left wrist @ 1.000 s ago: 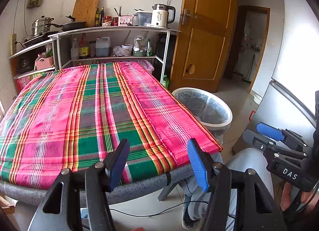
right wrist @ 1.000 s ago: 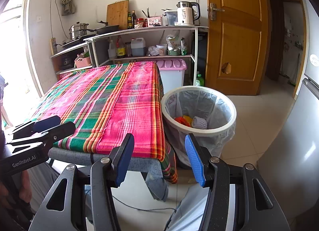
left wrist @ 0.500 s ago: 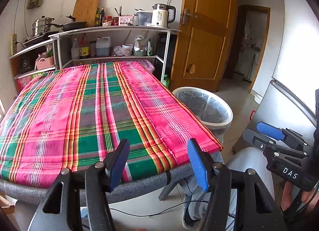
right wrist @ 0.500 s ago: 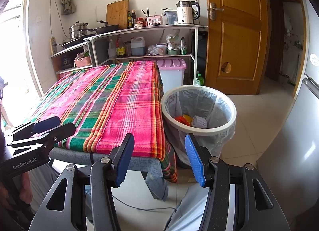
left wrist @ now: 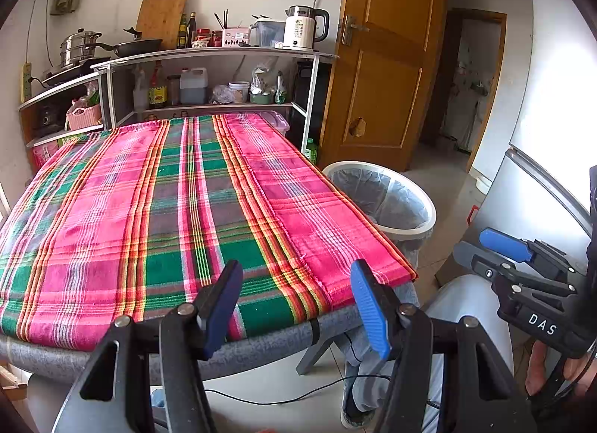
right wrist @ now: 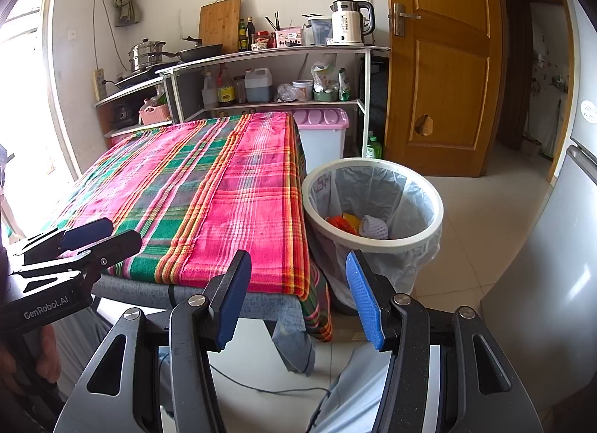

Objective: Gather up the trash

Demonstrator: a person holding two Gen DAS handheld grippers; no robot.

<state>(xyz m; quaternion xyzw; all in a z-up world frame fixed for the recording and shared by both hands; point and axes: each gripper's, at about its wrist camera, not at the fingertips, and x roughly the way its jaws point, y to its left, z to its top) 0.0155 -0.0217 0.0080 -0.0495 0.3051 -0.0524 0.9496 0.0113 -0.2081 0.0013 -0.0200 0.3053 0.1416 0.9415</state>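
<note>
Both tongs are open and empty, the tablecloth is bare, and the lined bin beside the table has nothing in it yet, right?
Not quite: the bin already holds trash, orange, yellow and white pieces, as the right wrist view shows. Everything else in your statement stands.

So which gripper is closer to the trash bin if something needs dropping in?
Probably the right gripper. The bin sits by the table's right edge, just ahead of it, with trash visible inside. The left gripper faces the plaid tablecloth, the bin off to its right. Both are open and empty.
</note>
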